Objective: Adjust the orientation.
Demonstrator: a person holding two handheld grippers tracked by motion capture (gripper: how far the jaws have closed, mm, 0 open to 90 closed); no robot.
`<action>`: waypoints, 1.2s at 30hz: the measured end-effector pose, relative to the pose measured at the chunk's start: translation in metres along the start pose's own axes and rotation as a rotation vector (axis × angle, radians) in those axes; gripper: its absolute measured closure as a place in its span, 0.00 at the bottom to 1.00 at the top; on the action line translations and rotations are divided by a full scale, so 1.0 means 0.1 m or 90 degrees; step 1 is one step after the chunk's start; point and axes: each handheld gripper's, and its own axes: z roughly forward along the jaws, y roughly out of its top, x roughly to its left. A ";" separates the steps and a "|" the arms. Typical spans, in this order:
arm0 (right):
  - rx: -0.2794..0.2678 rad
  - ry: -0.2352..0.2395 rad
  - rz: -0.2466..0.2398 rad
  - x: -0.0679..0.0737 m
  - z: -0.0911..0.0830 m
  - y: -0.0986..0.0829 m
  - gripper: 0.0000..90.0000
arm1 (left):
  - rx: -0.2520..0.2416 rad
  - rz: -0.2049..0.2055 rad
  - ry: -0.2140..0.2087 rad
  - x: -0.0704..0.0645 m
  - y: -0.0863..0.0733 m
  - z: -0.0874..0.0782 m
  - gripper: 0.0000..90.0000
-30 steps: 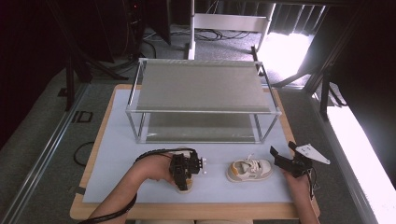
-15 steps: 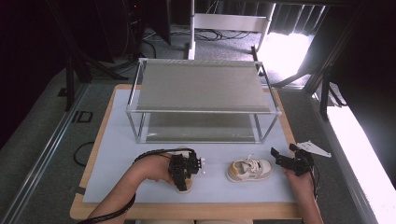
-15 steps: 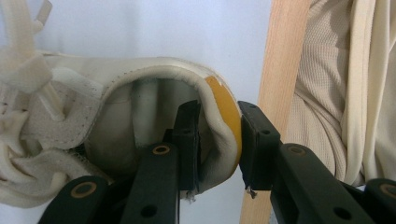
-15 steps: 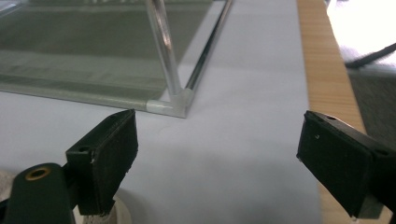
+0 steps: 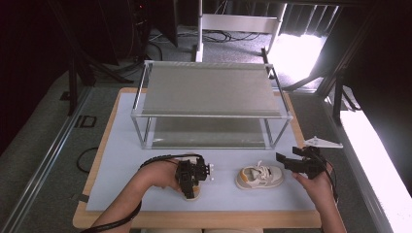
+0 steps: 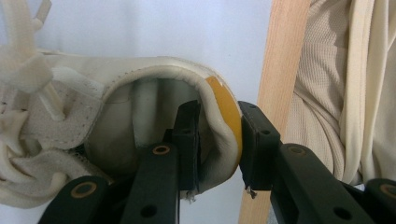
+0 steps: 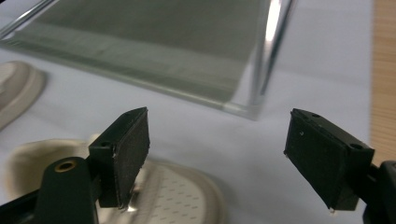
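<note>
The left gripper (image 6: 217, 140) pinches the tan-trimmed heel of a small cream leather shoe (image 6: 116, 116); the right gripper (image 7: 217, 158) hovers, jaws spread, above its twin (image 5: 259, 176).

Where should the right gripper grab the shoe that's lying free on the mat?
Probably the heel collar of the free shoe, one jaw inside the opening. Its heel faces the open right gripper, so come from that side, as the left gripper holds the other shoe.
</note>
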 end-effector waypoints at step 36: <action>0.399 0.162 -0.048 1.09 0.48 0.46 0.60 | 0.006 -0.006 -0.008 0.02 0.02 0.00 0.78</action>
